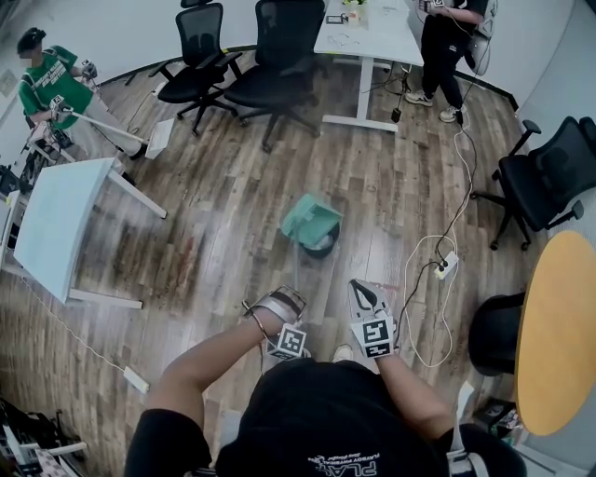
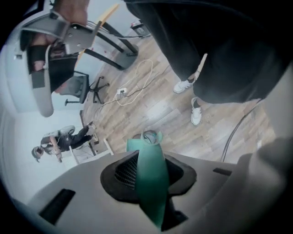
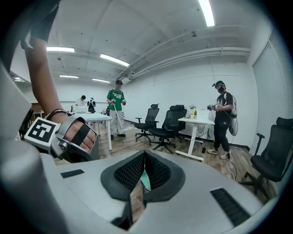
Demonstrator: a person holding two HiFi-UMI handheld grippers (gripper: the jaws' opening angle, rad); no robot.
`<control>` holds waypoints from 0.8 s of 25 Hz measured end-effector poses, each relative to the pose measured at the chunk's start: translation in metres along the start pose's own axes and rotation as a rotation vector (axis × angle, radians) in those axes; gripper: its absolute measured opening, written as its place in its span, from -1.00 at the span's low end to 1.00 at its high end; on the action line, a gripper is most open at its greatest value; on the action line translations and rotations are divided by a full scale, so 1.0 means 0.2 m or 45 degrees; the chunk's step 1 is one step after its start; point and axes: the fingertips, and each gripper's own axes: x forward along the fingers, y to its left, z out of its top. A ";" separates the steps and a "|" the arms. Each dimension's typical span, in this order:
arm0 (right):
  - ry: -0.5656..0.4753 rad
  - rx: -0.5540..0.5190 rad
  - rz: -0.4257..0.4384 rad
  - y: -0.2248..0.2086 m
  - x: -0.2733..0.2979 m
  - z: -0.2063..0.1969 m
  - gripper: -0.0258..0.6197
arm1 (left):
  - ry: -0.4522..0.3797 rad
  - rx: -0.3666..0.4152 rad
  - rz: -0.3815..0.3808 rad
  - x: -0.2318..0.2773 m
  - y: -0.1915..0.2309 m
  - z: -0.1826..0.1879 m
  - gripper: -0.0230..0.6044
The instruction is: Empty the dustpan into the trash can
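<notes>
Dustpan point(image 1: 310, 220) hides most of trash can point(image 1: 321, 247) beneath it.

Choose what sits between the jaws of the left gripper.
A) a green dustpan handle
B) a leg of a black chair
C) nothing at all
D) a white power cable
A: in the left gripper view the green dustpan handle fills the gap between the jaws of the left gripper, and both pads press on it.

Bright ceiling strips point(image 3: 207, 13) light evenly; fisheye edges bend, darken.
</notes>
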 end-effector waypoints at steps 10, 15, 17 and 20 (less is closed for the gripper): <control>-0.008 0.034 -0.009 -0.04 0.02 0.02 -0.85 | -0.057 -0.539 0.089 -0.05 0.21 -0.12 -0.59; -0.041 0.036 0.007 -0.02 0.05 0.09 -0.85 | -0.051 -0.747 0.126 -0.05 0.23 -0.21 -0.59; -0.043 0.027 0.012 -0.02 0.06 0.10 -0.85 | -0.055 -0.843 0.148 -0.06 0.23 -0.24 -0.59; -0.042 0.020 0.019 -0.02 0.07 0.10 -0.85 | -0.046 -1.000 0.198 -0.07 0.25 -0.32 -0.59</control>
